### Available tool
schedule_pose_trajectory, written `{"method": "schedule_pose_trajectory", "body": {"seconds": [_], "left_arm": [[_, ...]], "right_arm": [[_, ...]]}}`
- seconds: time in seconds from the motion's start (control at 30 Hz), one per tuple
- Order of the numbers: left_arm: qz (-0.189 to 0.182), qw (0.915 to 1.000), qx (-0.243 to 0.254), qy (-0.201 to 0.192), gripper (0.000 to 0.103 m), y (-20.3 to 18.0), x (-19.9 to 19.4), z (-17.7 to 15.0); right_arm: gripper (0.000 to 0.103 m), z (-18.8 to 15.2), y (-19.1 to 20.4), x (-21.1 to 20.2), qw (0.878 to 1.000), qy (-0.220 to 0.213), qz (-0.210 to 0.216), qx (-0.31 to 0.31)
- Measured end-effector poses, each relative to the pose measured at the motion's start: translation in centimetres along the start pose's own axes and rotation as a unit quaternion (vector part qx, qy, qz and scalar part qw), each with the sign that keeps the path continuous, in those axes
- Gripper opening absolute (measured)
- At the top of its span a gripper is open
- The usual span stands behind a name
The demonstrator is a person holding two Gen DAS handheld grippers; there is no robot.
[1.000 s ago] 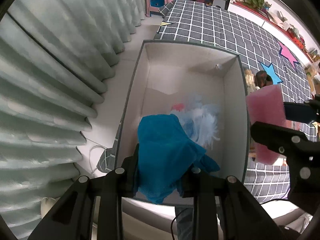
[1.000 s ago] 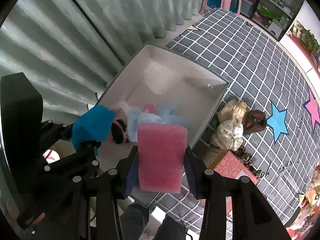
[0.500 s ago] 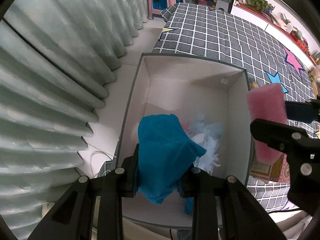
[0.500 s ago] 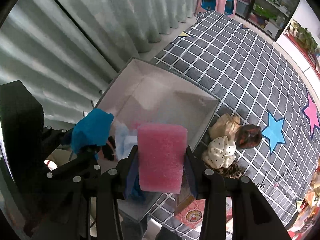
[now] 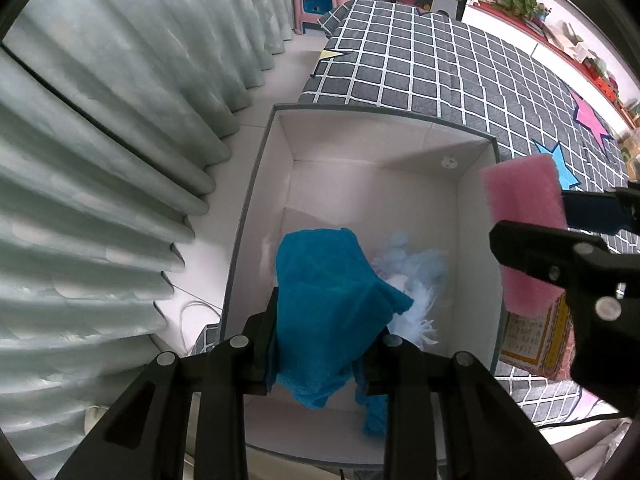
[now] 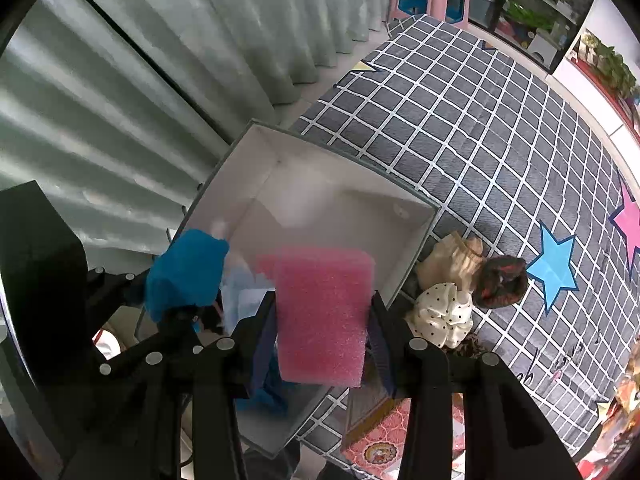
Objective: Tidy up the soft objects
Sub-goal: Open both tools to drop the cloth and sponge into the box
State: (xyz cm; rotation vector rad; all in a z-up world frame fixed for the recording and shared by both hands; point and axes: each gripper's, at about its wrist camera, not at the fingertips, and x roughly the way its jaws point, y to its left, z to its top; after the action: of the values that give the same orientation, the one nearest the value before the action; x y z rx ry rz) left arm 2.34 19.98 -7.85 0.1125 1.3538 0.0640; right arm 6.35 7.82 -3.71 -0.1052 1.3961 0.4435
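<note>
Over white box (image 5: 476,216): gripper-clamped blue cloth (image 5: 324,312)

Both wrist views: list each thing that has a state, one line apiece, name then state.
left gripper: shut on the blue cloth, over the box.
right gripper: shut on the pink sponge, at the box's near right corner.
white box: open-topped, pale blue fluffy item lying inside.
scrunchies: lying on the checked mat beside the box, not yet stowed.

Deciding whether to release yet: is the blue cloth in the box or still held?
Still held: the left gripper is clamped on the blue cloth, bunched above the white box.
</note>
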Motion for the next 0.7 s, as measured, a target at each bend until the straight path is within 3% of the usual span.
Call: {"method": "schedule_pose_trajectory", "body": {"seconds": [0.3,0.47,0.5,0.53,0.57,0.7], "left_arm": [[-0.018,0.9996,-0.021,0.007,0.037,0.0,0.8,0.9],[-0.036,0.9988,-0.033,0.007,0.062,0.1,0.7,1.2],[-0.039,0.9987,-0.034,0.006,0.067,0.1,0.6,1.2],[-0.043,0.9985,-0.036,0.002,0.076,0.1,0.5,1.2],[-0.047,0.9981,-0.038,-0.004,0.082,0.1,0.2,1.2],[-0.065,0.9967,-0.048,-0.008,0.086,0.2,-0.5,1.2]], "right_arm": [[0.044,0.9,-0.3,1.4,1.0,0.011,0.017,0.013],[0.046,1.2,-0.4,1.8,0.999,0.013,0.03,0.017],[0.057,1.2,-0.4,1.8,0.999,0.011,0.031,0.018],[0.078,1.2,-0.6,1.6,0.999,0.007,0.031,0.019],[0.086,1.2,-0.7,1.4,0.999,0.004,0.031,0.02],[0.088,0.9,-1.7,0.6,0.999,-0.007,0.031,0.031]]}}
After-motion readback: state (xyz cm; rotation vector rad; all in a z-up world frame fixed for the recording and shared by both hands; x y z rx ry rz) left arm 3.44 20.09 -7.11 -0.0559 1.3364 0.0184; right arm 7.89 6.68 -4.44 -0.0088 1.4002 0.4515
